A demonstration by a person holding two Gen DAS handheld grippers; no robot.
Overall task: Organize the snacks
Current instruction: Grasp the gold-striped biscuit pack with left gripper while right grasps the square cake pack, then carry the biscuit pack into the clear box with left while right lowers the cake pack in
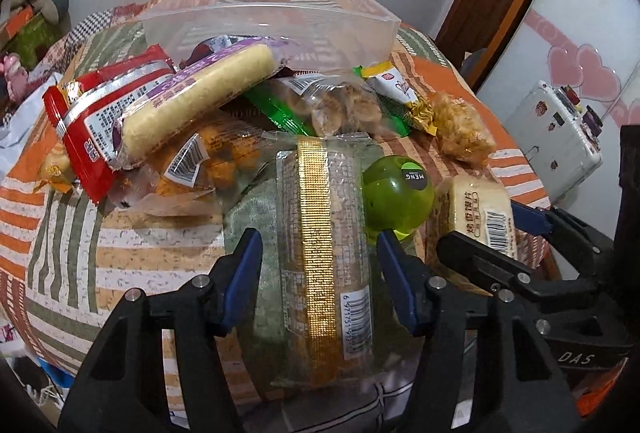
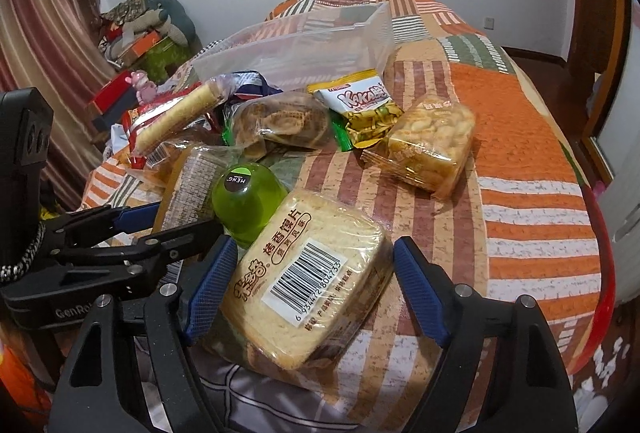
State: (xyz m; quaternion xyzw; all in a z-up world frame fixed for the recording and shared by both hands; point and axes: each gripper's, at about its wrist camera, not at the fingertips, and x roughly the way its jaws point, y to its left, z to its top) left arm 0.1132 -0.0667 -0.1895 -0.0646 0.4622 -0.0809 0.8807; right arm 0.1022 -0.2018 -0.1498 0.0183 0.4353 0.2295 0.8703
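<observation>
The left gripper straddles a long clear packet with a gold stripe that lies lengthwise on the patchwork bed quilt; its blue-padded jaws stand on either side of the packet with a gap showing at each pad, so they are apart and not pressing it. Just beside it, the right gripper straddles a packet of toasted bun slices with a barcode label. The left pad sits at the packet's edge and the right pad stands clear of it, so these jaws too are apart with the packet between them, ungripped.

Touching both packets from behind, between them, is a green jelly cup with a dark round label. Beyond it lies the heap of snacks: a red-wrapped packet, a pale egg-roll stick in purple wrapping lying across the heap, a clear bag of brown biscuits, a yellow and white Kakabi packet and, set apart to the right, a clear pack of golden puffed squares.

Farthest back on the quilt stands an empty clear plastic bin, touching the rear of the heap.
</observation>
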